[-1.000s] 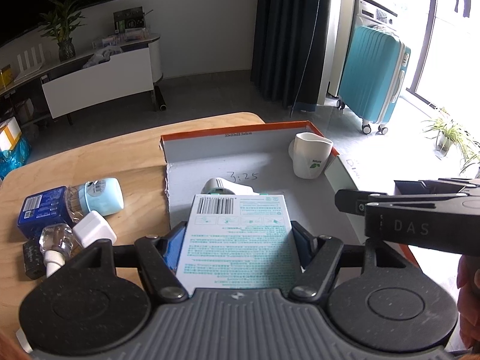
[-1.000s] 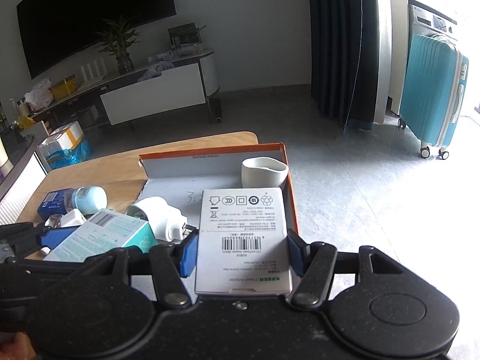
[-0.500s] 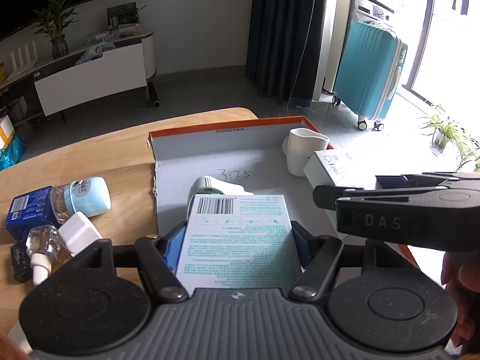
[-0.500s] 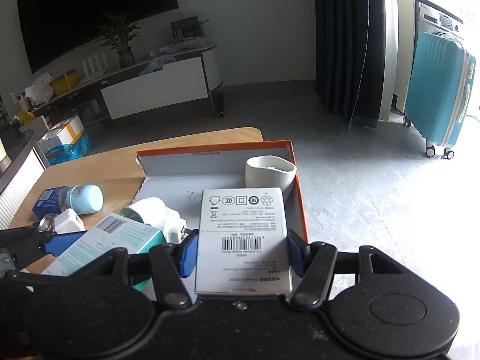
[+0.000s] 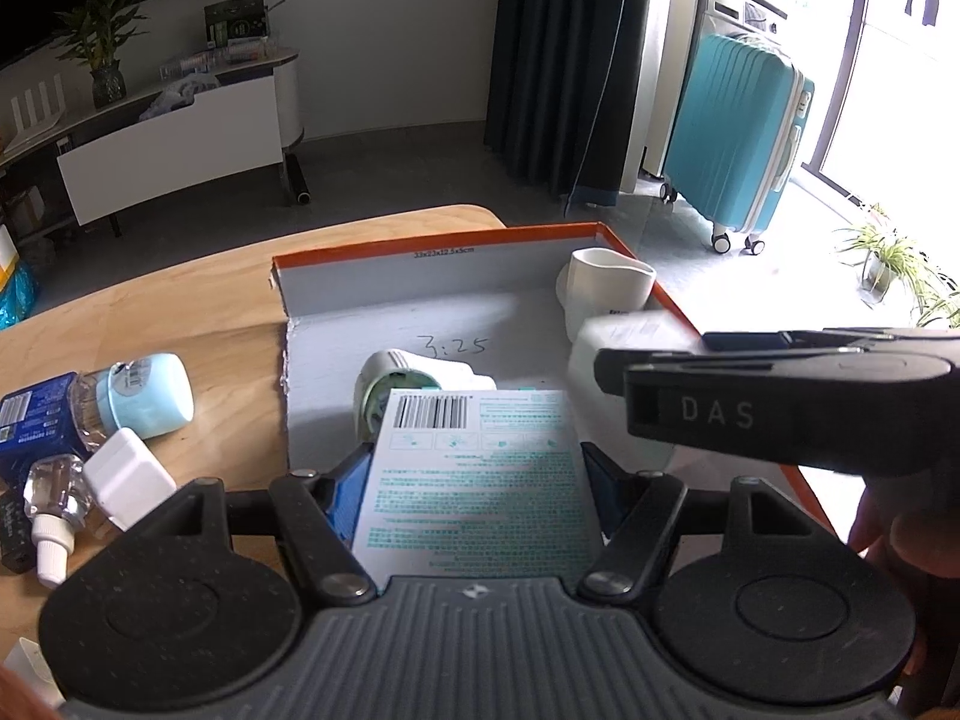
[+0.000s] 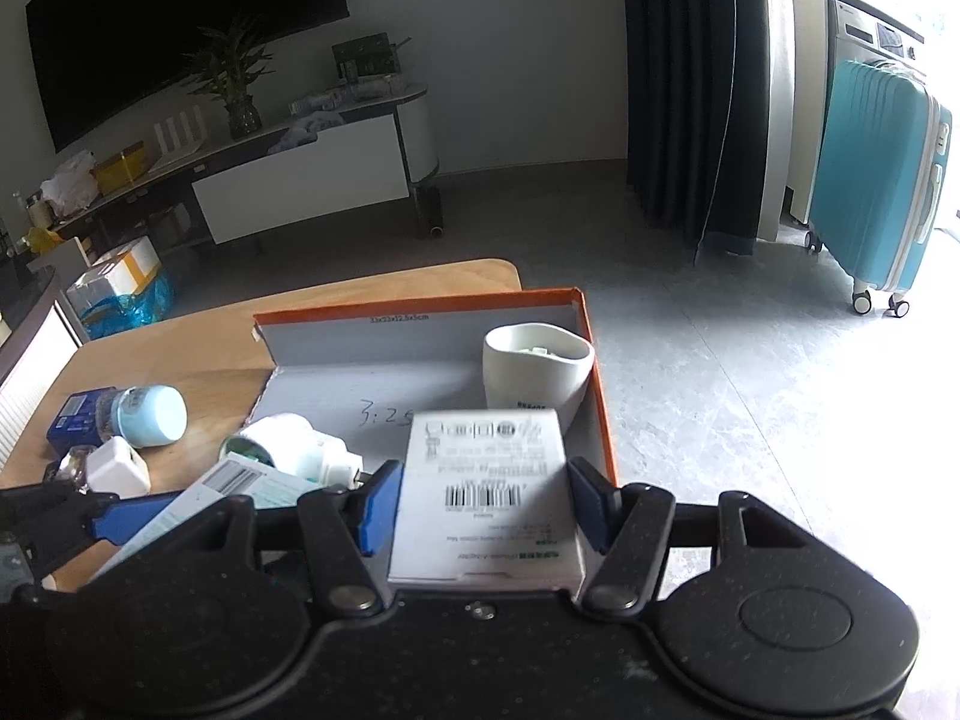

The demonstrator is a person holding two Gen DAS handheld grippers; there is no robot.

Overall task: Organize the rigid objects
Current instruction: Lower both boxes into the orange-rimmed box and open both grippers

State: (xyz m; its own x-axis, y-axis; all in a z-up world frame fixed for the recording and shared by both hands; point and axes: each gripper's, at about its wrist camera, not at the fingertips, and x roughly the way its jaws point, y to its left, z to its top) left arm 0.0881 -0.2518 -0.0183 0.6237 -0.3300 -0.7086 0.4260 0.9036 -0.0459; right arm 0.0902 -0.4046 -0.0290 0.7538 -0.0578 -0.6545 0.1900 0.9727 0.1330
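- Right tool [image 6: 483, 504] has just been spreading; white box [image 6: 486, 498] sits blurred and loose between its pads, over the orange tray [image 6: 603, 420].
- Left tool [image 5: 474, 480] pinches the teal-printed box [image 5: 474, 480].
- Step: releasing into the tray; next, back the right tool clear.

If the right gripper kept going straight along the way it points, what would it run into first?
Probably the white cup standing in the orange-rimmed box, straight ahead of the right gripper. The white carton between its jaws, which have just been opening, would likely touch first. Depth is hard to judge.
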